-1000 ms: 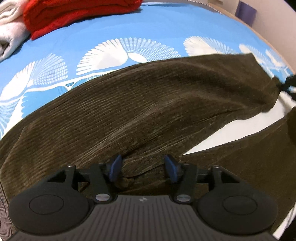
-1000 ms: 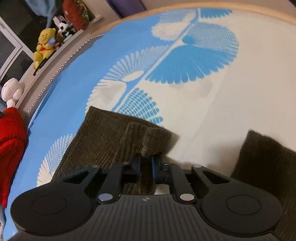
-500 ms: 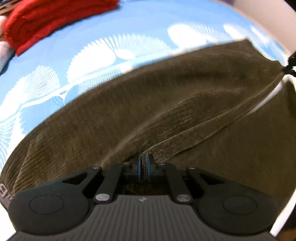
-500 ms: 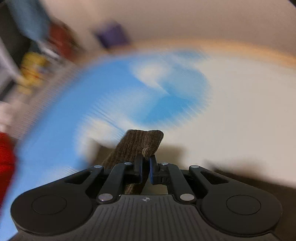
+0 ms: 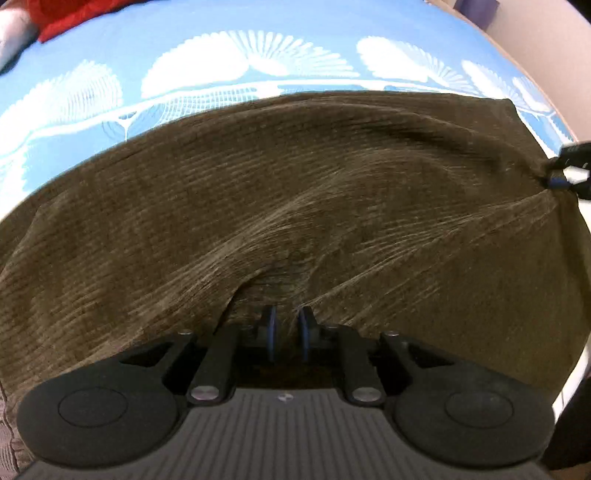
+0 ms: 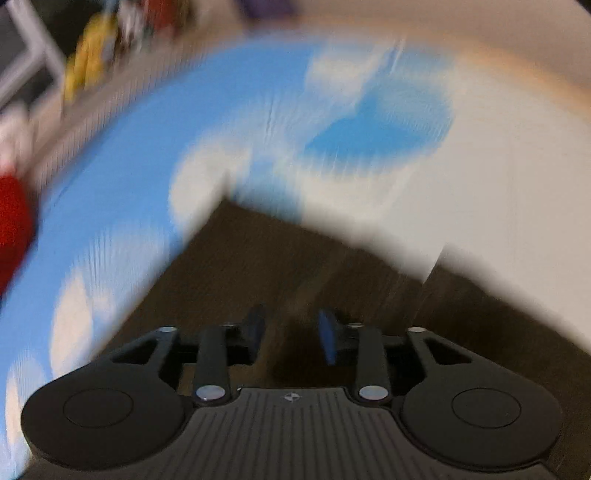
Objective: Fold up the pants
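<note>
Dark brown corduroy pants (image 5: 295, 192) lie across the blue-and-white patterned bedspread (image 5: 229, 48), one leg folded over the other. My left gripper (image 5: 286, 332) has its blue pads slightly apart, with a ridge of the fabric between them. My right gripper (image 6: 291, 332) is open above the leg end of the pants (image 6: 295, 266); that view is blurred. The right gripper's tip also shows at the far right of the left wrist view (image 5: 565, 170), at the leg hem.
A red garment (image 5: 74, 14) and a white one (image 5: 11, 33) lie at the bed's far left corner. Soft toys (image 6: 88, 70) stand on a ledge beyond the bed. A wall runs along the bed's right side.
The upper leg was carried over onto the other leg. My right gripper has opened and let the hem go. My left gripper closed on the fabric, then its pads parted slightly.
</note>
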A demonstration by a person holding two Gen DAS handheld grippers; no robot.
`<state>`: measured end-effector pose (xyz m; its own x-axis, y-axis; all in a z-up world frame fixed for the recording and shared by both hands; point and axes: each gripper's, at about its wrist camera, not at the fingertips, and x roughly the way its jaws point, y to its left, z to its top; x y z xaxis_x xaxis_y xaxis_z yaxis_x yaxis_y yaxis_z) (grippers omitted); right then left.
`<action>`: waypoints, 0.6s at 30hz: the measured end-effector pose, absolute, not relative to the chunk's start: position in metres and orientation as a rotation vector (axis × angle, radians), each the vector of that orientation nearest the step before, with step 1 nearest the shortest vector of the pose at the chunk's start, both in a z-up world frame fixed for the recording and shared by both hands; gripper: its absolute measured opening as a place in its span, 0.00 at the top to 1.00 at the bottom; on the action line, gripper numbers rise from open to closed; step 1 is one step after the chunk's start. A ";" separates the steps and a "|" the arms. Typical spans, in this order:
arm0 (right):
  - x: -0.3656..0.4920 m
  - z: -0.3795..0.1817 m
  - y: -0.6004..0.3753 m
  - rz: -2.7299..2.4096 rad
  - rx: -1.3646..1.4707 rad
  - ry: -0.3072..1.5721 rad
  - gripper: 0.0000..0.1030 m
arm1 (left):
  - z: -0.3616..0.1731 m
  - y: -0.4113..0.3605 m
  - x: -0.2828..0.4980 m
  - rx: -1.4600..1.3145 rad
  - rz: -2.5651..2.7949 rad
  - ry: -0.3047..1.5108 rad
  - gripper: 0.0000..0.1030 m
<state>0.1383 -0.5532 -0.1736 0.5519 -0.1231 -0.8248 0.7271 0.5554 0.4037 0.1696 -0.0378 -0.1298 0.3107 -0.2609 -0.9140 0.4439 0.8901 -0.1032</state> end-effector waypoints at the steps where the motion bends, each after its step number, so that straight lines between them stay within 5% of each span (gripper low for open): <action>1: 0.139 -0.189 -0.554 -0.553 0.865 0.915 0.66 | -0.124 -0.037 0.169 0.172 -0.465 1.158 0.84; 10: 0.106 -0.098 -0.529 -0.500 0.834 0.657 0.65 | -0.073 0.014 0.164 0.056 -0.375 1.058 0.84; 18: 0.052 -0.003 -0.447 -0.188 0.677 0.541 0.60 | -0.019 0.153 0.136 -0.164 -0.156 1.023 0.84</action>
